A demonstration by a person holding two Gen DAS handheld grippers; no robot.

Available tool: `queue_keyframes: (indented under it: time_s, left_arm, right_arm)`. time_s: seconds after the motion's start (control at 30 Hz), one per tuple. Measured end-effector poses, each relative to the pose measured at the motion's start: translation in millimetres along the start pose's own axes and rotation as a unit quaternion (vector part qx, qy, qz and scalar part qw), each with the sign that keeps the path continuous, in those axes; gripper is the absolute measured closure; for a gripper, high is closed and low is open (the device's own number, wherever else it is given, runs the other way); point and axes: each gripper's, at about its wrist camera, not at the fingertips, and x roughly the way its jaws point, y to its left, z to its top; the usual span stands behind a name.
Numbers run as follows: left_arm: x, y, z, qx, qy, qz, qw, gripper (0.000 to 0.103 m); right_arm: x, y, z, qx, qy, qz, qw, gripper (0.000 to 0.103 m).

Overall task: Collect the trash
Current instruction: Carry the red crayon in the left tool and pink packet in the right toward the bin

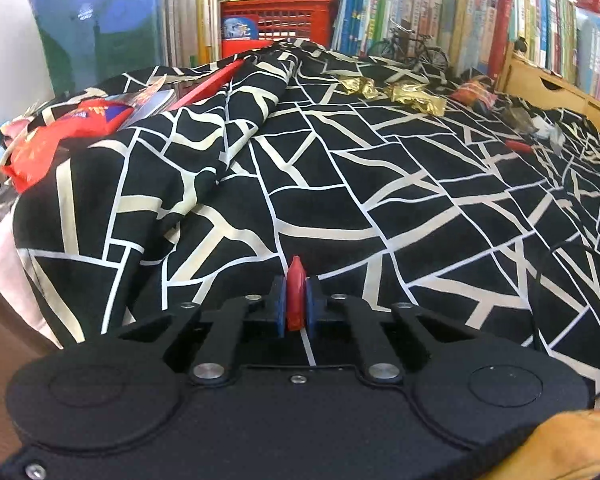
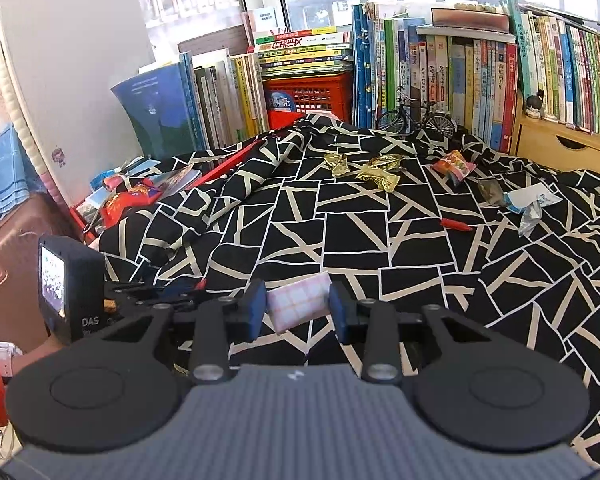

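Left wrist view: left gripper [image 1: 296, 304] jaws pinched on a small red wrapper [image 1: 295, 294], low over the black-and-white cloth [image 1: 380, 184]. Right wrist view: right gripper [image 2: 298, 306] jaws clamp a pink checked packet [image 2: 298, 305]; gold wrappers [image 2: 380, 172] lie near the books [image 2: 440, 64]

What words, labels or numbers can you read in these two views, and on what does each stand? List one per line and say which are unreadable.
"DAS": on the black camera body at the left edge of the right wrist view; the rest is cut off.
Book spines: printed titles, too small and blurred to read.
Red snack bag: yellow print, blurred.
Candy wrappers on the patterned cloth: no legible text.
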Motion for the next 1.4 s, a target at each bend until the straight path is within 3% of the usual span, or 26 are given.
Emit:
queue_keyframes:
  time_s: [0.2, 0.7, 0.77, 0.87, 0.97, 1.1, 1.23, 1.3, 1.37, 1.4]
  left_arm:
    - [-27, 6, 5, -0.036, -0.012, -0.003, 0.9993, 0.094]
    - [-110, 21, -6, -0.058, -0.054, -0.024, 0.9966, 0.093]
    - [-110, 25, -7, -0.063, -0.048, -0.029, 0.9964, 0.092]
    - [-101, 23, -9, -0.057, -0.034, -0.034, 0.9972, 0.082]
    - [-84, 14, -11, -0.050, -0.024, -0.033, 0.9979, 0.065]
    - [-52, -7, -12, -0.015, -0.016, 0.010, 0.9997, 0.064]
    - [-17, -11, -17, -0.016, 0.018, 0.010, 0.9996, 0.064]
    - [-15, -17, -21, 0.021, -0.009, 0.009, 0.9997, 0.080]
    - [-15, -17, -18, 0.009, 0.004, -0.001, 1.0000, 0.093]
    - [-16, -18, -17, 0.004, 0.010, 0.002, 0.9999, 0.094]
  right_arm:
    - [0, 2, 5, -0.007, -0.012, 0.012, 1.000, 0.064]
    - [-7, 34, -6, -0.027, -0.015, 0.047, 0.998, 0.064]
    - [-9, 38, -8, -0.027, -0.016, 0.048, 0.998, 0.064]
    - [-13, 43, -11, -0.034, -0.016, 0.048, 0.998, 0.064]
    - [-16, 43, -14, -0.042, -0.015, 0.045, 0.998, 0.064]
    - [-19, 36, -14, -0.044, -0.012, 0.038, 0.998, 0.064]
    - [-18, 28, -13, -0.041, -0.008, 0.033, 0.999, 0.064]
    - [-16, 24, -13, -0.039, -0.005, 0.033, 0.999, 0.064]
    - [-15, 23, -12, -0.037, -0.005, 0.034, 0.999, 0.064]
    - [-15, 23, -11, -0.038, -0.006, 0.035, 0.999, 0.064]
